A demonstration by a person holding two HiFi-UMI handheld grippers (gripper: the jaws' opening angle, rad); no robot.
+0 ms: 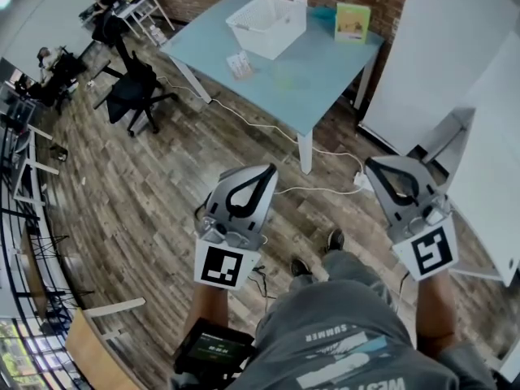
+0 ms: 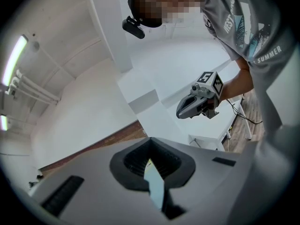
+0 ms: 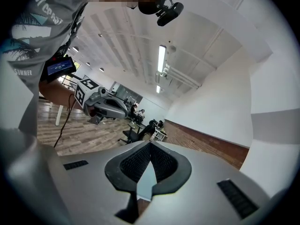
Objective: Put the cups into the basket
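The left gripper [image 1: 266, 171] and the right gripper [image 1: 374, 166] are held side by side in front of the person's waist over the wooden floor [image 1: 146, 210], each with its jaws pressed together and nothing between them. Well ahead, the white basket [image 1: 268, 37] stands on the light blue table [image 1: 333, 71]. A small pale cluster [image 1: 240, 64], possibly cups, lies just beside the basket.

A: State of the left gripper [image 1: 262, 171]?
B: Jaws together, nothing between them; nose pointing forward, marker cube toward the body.
A: And the right gripper [image 1: 375, 167]?
B: Same: jaws closed, empty, held level with the left, well apart. The bare forearms [image 1: 213, 303] run back to the torso.
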